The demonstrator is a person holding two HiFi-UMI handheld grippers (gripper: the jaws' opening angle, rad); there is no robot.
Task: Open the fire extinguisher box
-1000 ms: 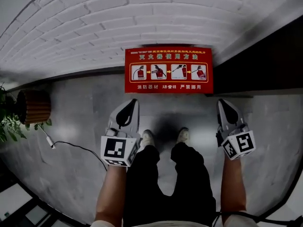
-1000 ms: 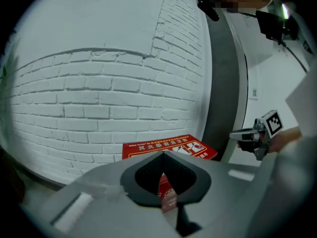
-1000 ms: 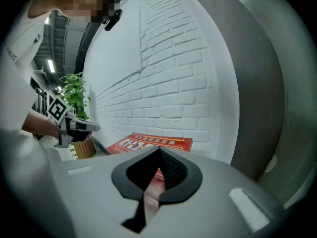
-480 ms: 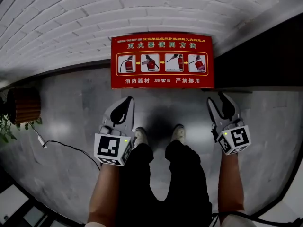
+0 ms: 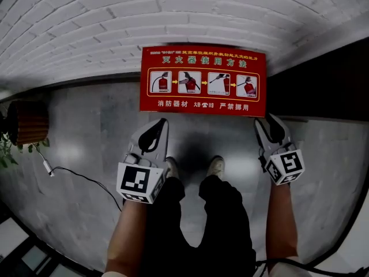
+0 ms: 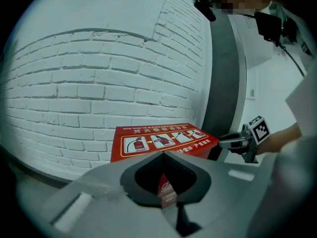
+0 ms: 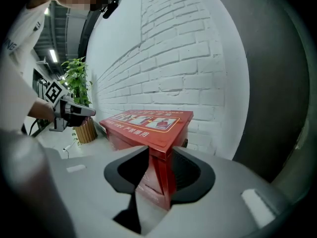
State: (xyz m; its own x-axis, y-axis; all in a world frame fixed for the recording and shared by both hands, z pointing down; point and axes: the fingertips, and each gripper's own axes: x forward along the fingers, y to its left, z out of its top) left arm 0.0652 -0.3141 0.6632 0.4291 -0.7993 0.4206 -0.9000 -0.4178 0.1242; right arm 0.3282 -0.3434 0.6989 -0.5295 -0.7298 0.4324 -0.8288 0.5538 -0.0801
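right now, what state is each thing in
fire extinguisher box, lid closed
left gripper, shut, empty
right gripper, open, jaws have just been opening, box corner shows in the gap, not gripped
plant pot, upright on floor
white cable, lying loose on floor

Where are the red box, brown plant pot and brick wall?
Red fire extinguisher box (image 5: 203,81): head view, lid centre.
Brown slatted plant pot (image 5: 27,123): head view, slatted side.
White brick wall (image 5: 115,27): head view, bare bricks.

One red fire extinguisher box (image 5: 203,81), two tools (image 5: 155,133) (image 5: 271,127), one potted plant (image 5: 27,122), one floor cable (image 5: 81,176), two shoes (image 5: 171,167) (image 5: 216,166).
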